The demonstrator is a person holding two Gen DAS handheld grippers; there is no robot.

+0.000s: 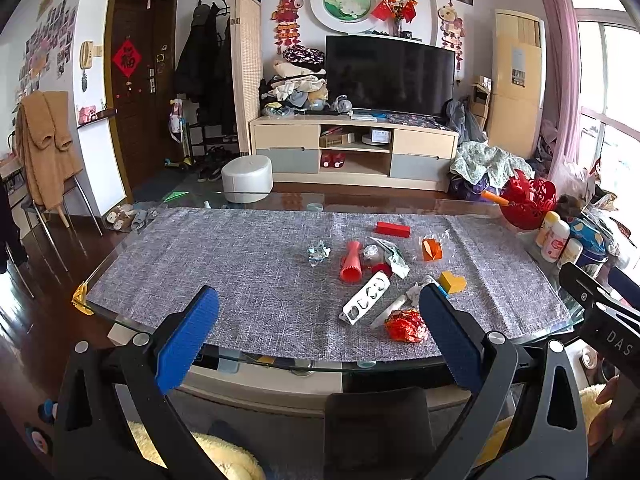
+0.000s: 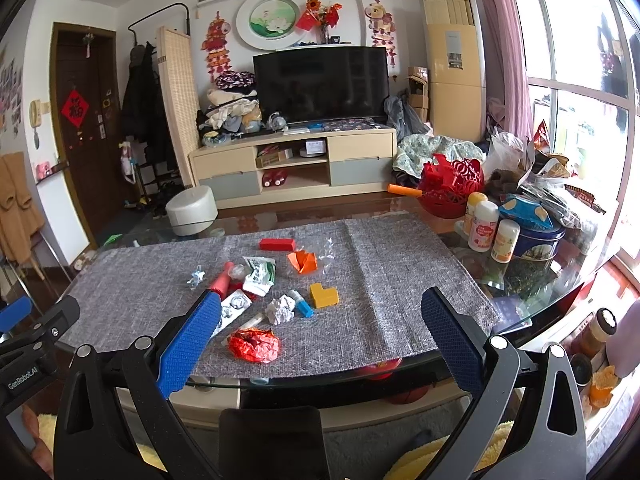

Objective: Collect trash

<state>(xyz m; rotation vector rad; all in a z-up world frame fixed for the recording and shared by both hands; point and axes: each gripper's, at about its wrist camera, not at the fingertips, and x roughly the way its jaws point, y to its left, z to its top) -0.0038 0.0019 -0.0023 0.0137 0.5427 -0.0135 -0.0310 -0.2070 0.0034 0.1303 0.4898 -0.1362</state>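
Note:
Litter lies on a grey cloth (image 1: 240, 272) over a glass table. A crumpled red foil wrapper (image 1: 406, 326) (image 2: 254, 345) sits nearest the front edge. Behind it are a white blister pack (image 1: 366, 298) (image 2: 232, 308), a crumpled white paper ball (image 2: 280, 310), a white-green pouch (image 2: 259, 274) (image 1: 394, 258) and a small silver-blue foil scrap (image 1: 319, 253) (image 2: 197, 277). Toy blocks mix in: a red cone (image 1: 351, 262), a yellow block (image 2: 323, 295), an orange one (image 2: 303, 262), a red bar (image 2: 277, 244). My left gripper (image 1: 320, 328) and right gripper (image 2: 320, 332) both hover open before the table's near edge, holding nothing.
A red openwork basket (image 2: 452, 188), several small bottles (image 2: 482, 226) and a blue tin (image 2: 534, 236) crowd the table's right end with bags behind. A white stool (image 2: 192, 210) and TV cabinet (image 2: 296, 164) stand beyond. A chair with a tan garment (image 1: 48, 152) is at left.

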